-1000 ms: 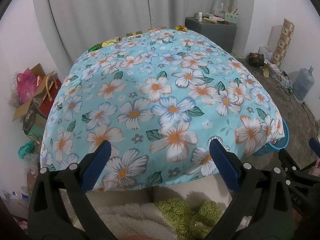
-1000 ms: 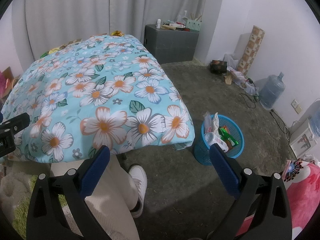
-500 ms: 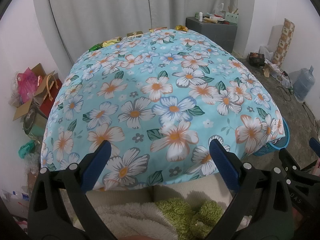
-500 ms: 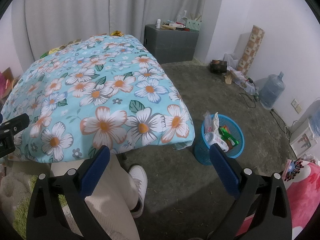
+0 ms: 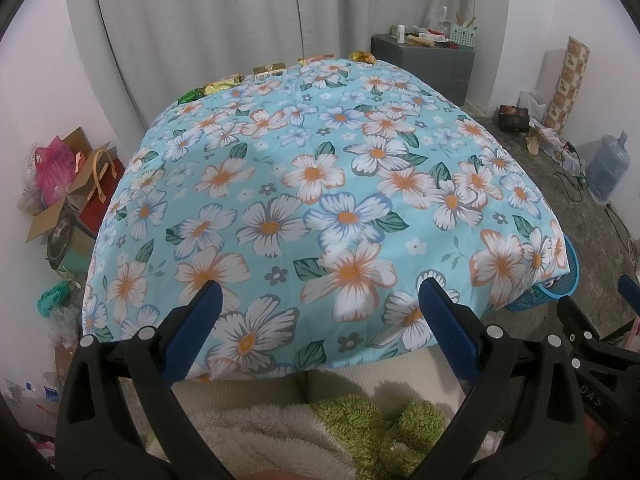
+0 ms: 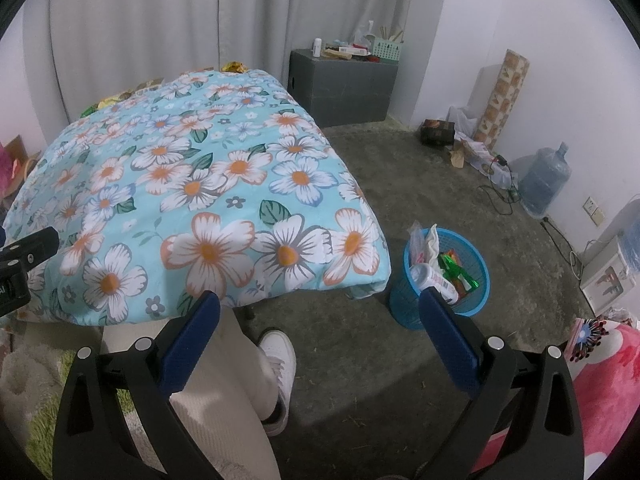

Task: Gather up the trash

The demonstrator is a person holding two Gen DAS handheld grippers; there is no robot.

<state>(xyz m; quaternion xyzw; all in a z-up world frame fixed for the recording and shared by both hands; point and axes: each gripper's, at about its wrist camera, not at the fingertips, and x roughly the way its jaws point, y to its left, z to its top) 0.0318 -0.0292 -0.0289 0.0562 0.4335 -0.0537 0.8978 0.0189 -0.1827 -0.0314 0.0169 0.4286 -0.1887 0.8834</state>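
A table under a blue flowered cloth [image 5: 320,184] fills the left wrist view and also shows in the right wrist view [image 6: 192,184]. Several wrappers lie along its far edge: a green one [image 5: 190,97], a gold one [image 5: 224,84], a small box [image 5: 269,69] and a yellow one [image 5: 362,56]. A blue trash basket [image 6: 442,276] holding trash stands on the floor by the table's near right corner; its rim peeks out in the left wrist view [image 5: 560,292]. My left gripper [image 5: 320,300] is open and empty over the near table edge. My right gripper [image 6: 320,312] is open and empty above the floor.
The person's leg and white shoe [image 6: 280,360] are below the right gripper. A grey cabinet [image 6: 344,88] stands at the back. A water jug [image 6: 544,180], cables and boxes line the right wall. Bags and cartons [image 5: 68,184] pile at the left.
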